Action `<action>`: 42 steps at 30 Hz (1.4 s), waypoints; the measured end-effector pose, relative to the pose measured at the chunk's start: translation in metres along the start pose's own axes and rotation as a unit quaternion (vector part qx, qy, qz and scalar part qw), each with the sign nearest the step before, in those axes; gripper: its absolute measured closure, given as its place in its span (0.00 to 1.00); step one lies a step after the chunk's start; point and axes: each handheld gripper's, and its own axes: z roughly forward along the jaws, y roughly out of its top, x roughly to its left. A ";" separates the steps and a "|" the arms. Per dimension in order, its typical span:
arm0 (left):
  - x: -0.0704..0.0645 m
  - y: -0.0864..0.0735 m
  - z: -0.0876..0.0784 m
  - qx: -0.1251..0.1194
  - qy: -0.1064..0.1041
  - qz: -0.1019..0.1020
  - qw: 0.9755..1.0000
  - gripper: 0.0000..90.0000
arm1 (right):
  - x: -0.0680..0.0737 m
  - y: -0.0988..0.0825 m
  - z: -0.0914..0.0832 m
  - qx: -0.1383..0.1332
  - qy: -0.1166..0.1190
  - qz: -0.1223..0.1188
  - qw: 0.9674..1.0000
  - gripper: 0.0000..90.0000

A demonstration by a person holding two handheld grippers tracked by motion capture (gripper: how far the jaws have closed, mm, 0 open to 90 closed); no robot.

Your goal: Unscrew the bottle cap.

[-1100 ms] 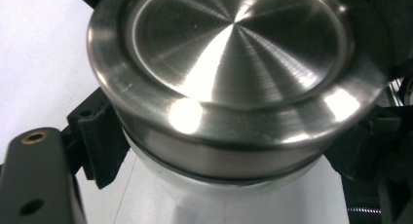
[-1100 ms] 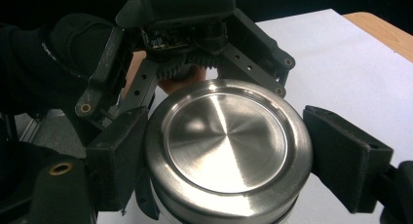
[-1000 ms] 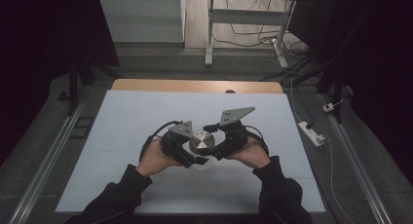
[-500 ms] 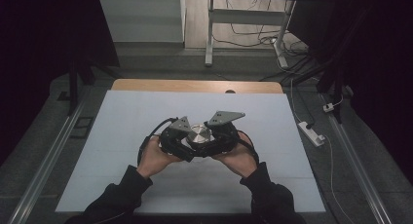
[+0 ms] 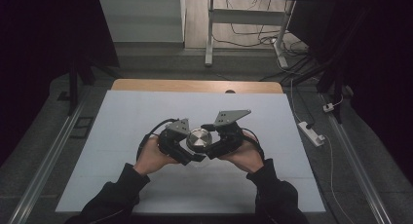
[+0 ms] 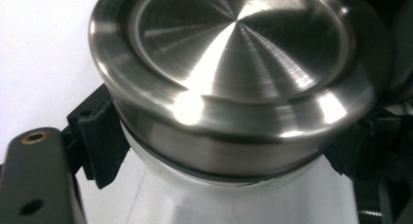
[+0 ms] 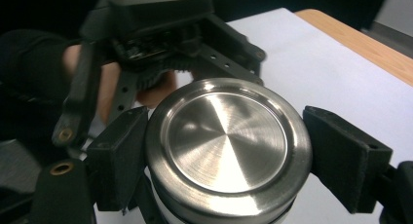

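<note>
Round jar (image 7: 221,185) with a brushed steel lid (image 6: 238,53) and pale body, contents hidden; left gripper (image 5: 187,153) fingers clamp the body, while right gripper (image 5: 214,148) fingers, just closing, grip the lid above the white worktop (image 5: 122,112).

A pale sheet (image 5: 146,112) covers the wooden counter (image 5: 195,85), leaving a bare strip along the far edge.
</note>
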 end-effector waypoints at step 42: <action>0.002 -0.003 0.004 0.014 0.022 -0.002 1.000 0.18 | -0.003 0.000 -0.001 0.009 -0.014 0.021 1.000 0.10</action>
